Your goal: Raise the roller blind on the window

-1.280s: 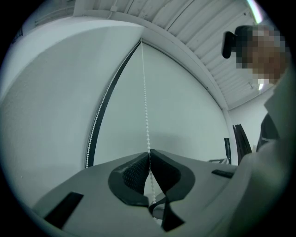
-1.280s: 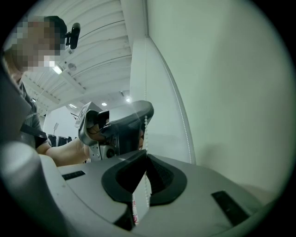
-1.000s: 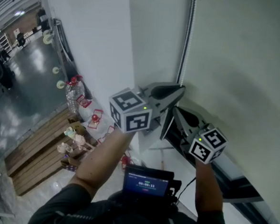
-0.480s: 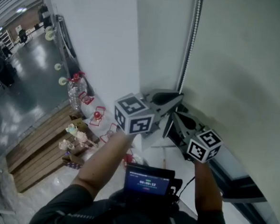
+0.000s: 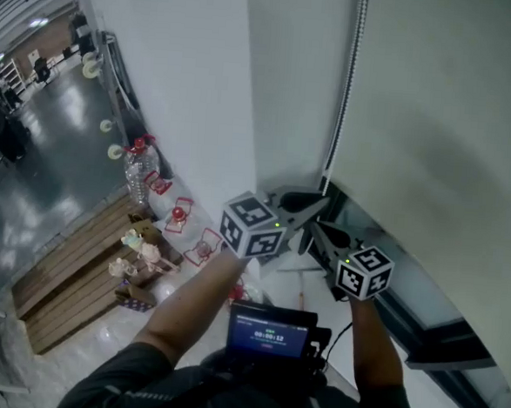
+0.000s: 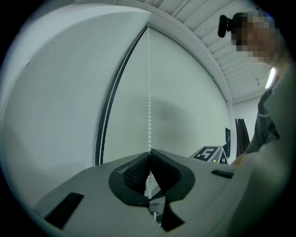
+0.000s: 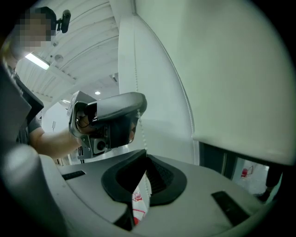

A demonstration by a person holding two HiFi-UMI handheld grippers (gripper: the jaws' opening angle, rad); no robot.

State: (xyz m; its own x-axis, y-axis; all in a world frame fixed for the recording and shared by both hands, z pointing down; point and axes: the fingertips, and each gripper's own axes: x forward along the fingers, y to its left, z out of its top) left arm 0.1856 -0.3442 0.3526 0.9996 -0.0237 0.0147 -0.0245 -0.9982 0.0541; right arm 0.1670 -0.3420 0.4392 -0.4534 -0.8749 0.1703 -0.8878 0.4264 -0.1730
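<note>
The left gripper (image 6: pixel 149 153) is clamped on the bead chain (image 6: pixel 149 92) beside the roller blind (image 5: pixel 436 124). The right gripper (image 7: pixel 144 153), just below it, pinches this chain too.

Industrial hall: glossy floor (image 5: pixel 42 140), wooden pallets (image 5: pixel 63 277)

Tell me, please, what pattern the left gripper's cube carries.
Black-and-white square markers; the cube shows best in the head view.
</note>
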